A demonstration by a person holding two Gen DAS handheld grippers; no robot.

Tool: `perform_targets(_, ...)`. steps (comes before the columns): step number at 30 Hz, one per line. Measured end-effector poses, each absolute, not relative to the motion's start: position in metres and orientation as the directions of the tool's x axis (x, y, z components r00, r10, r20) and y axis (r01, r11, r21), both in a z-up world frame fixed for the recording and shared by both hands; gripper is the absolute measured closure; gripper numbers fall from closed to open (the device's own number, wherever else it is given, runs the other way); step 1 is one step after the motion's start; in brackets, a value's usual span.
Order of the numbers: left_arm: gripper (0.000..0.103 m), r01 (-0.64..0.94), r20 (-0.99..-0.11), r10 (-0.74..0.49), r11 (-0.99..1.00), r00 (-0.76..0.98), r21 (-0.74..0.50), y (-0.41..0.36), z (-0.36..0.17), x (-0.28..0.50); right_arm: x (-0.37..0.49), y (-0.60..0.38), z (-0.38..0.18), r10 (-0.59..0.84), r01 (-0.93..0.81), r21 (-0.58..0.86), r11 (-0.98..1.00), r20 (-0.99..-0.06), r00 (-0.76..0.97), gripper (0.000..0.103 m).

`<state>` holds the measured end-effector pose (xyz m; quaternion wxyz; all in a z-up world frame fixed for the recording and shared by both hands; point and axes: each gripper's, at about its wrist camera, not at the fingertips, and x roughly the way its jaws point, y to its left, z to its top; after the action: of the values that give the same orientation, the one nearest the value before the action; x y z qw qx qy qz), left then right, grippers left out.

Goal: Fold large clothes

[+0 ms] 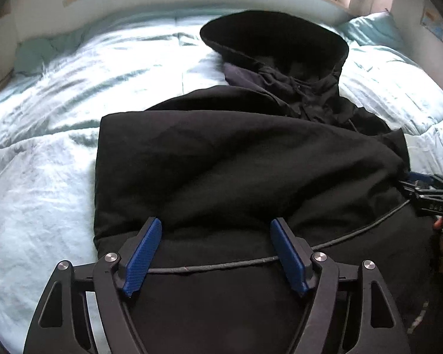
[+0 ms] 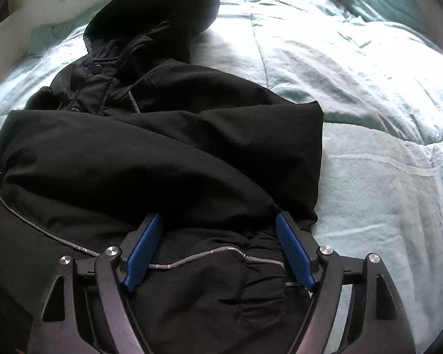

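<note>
Lying lengthwise away toward the hood [image 1: 276,39], the coat [image 1: 236,159] sits directly under both wide, empty grippers, left [image 1: 216,230] and right [image 2: 219,224], at its near end.

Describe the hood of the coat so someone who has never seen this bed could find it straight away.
Start at the pale aqua quilted bedspread that covers the whole bed. On it lies a large black padded coat, folded over on itself. The black rounded hood is the coat's far end, nearest the window ledge, the only part shaped like an open cup, with gathered fabric at its neck.
</note>
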<state>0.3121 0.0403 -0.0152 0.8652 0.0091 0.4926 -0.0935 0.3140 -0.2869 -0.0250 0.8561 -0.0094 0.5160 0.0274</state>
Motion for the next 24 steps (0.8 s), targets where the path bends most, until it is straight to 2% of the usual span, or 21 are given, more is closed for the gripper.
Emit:
perform_targets(4,0.026,0.156,-0.873,-0.207,0.976,0.442,-0.153,0.048,0.029,0.311,0.332,-0.292,-0.018,0.072,-0.062,0.054,0.997,-0.941,0.331,0.021)
perform_targets(7,0.026,0.135,-0.861,-0.203,0.978,0.467,-0.157,0.06,0.078,0.307,0.332,-0.314,0.015,0.16,-0.006,0.165,0.986,-0.953,0.257,0.021)
perform_targets(13,0.026,0.1,-0.806,-0.187,0.982,0.562,-0.158,0.075,0.178,0.33,0.335,-0.358,0.111,0.255,0.129,0.327,0.936,-0.884,0.391,0.02)
perform_targets(16,0.026,0.115,-0.785,-0.191,0.982,0.59,-0.152,0.064,0.207,0.362,0.368,-0.353,0.147,0.284,0.105,0.364,0.926,-0.85,0.444,0.02)
perform_targets(19,0.026,0.116,-0.77,-0.185,0.983,0.611,-0.144,0.046,0.214,0.404,0.404,-0.335,0.179,0.264,0.043,0.324,0.945,-0.835,0.483,0.02)
perform_targets(24,0.026,0.111,-0.816,-0.134,0.99,0.562,-0.086,0.016,0.174,0.49,0.466,-0.306,0.168,0.24,0.0,0.272,0.962,-0.847,0.475,0.02)
